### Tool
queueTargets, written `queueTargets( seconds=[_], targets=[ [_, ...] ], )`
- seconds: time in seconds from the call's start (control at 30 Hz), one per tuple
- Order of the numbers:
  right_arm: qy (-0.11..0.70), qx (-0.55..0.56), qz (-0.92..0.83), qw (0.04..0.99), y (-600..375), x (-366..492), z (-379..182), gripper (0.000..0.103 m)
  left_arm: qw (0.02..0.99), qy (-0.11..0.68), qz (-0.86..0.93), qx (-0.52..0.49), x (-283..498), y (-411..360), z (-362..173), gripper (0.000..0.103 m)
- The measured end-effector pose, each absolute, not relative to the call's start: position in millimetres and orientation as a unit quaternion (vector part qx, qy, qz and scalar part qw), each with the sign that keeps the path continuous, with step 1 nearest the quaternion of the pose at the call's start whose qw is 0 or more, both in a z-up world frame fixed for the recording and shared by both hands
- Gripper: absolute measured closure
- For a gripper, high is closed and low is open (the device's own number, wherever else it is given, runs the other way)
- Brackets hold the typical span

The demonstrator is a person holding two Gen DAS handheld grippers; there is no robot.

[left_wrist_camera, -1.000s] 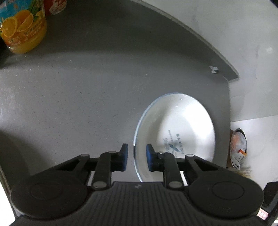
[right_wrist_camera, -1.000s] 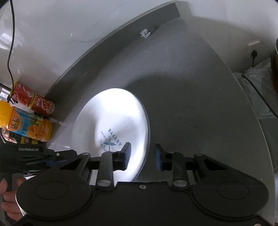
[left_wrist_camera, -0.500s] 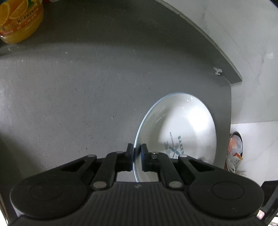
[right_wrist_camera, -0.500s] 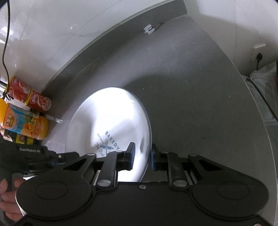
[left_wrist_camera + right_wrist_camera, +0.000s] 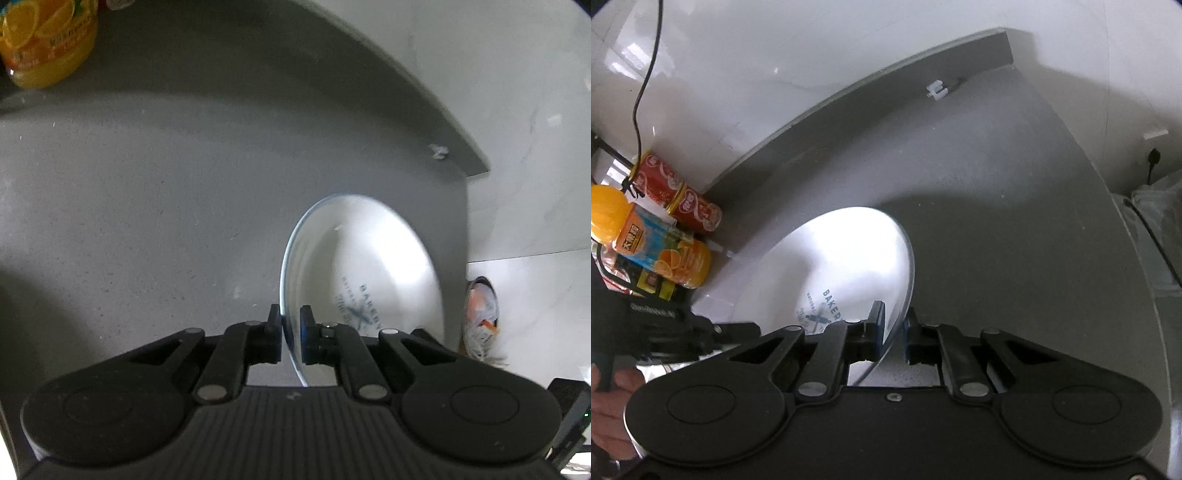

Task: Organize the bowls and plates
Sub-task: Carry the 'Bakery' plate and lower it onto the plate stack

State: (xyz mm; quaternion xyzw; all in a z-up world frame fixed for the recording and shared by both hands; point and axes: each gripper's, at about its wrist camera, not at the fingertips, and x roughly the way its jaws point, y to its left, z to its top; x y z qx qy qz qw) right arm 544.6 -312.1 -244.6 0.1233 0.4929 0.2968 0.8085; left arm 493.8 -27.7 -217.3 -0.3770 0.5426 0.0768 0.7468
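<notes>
The left gripper (image 5: 290, 334) and right gripper (image 5: 893, 330) were each clamped on opposite rim edges of the white plate (image 5: 849, 266), held just over the grey counter (image 5: 147, 221). A level, matched lift would likely keep the thin rim from slipping between the pads. Farther off stood a juice bottle (image 5: 661, 254) and red cans (image 5: 679, 195). Whether the plate touched the counter was unclear, and no bowls showed.

"BAKERY" printed in dark blue on the white plate (image 5: 849, 266), other labels too blurred to read
</notes>
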Motion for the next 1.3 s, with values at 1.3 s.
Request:
queueTargets(
  seconds=[1.3],
  targets=[
    [0.408,0.107,0.341,0.840,-184,372,-126,0.091,0.806,0.435,0.067,-0.394,305,123,-105,0.098]
  ],
)
